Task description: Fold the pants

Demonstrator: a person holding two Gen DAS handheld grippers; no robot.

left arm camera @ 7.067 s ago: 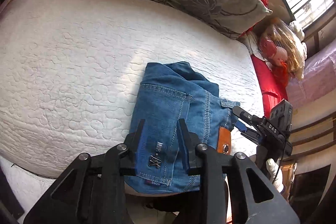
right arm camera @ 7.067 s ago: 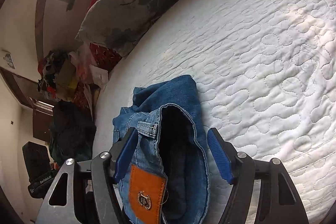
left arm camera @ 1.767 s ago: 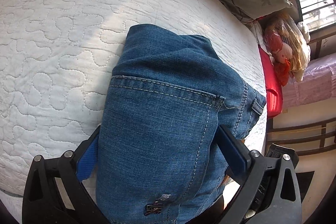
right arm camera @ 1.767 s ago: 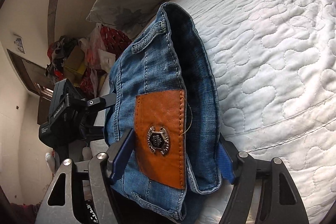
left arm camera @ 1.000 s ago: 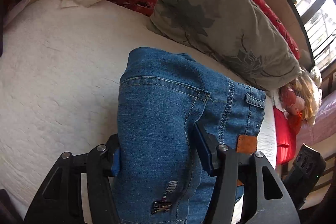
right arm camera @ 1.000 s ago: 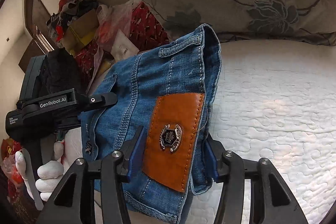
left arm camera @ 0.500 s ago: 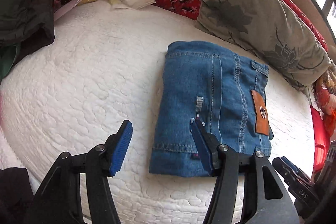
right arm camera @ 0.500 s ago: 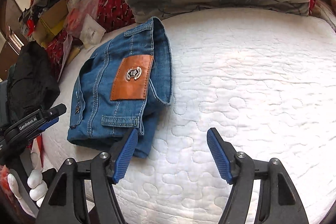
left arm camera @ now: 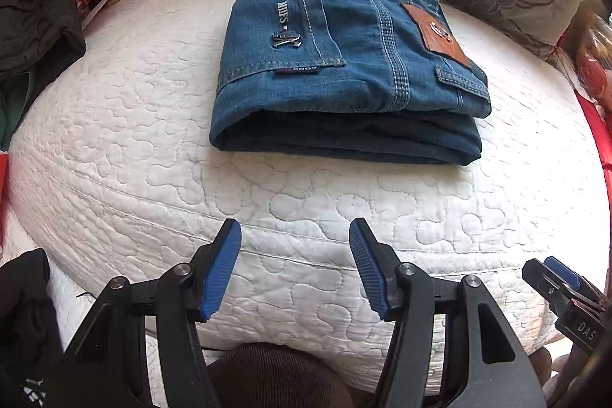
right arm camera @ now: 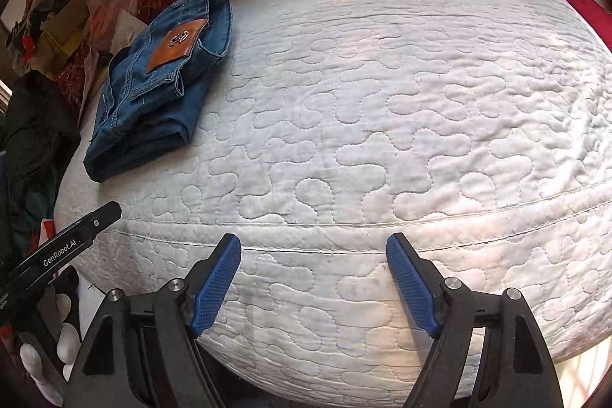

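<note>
Pants (left arm camera: 344, 64) now released onto bed (left arm camera: 267, 209); left claw (left arm camera: 294, 270) and right claw (right arm camera: 313, 285) empty, right's jaws just widened. I'd back straight off.

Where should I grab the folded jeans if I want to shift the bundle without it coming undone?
Judging by its pose, grip the thick folded edge of the folded jeans, which faces the near side of the mattress. Come in low from that side, one jaw under the stack and one on top. All layers meet in that rounded fold, so pinching there should hold them together; the far waistband side has loose edges.
</note>
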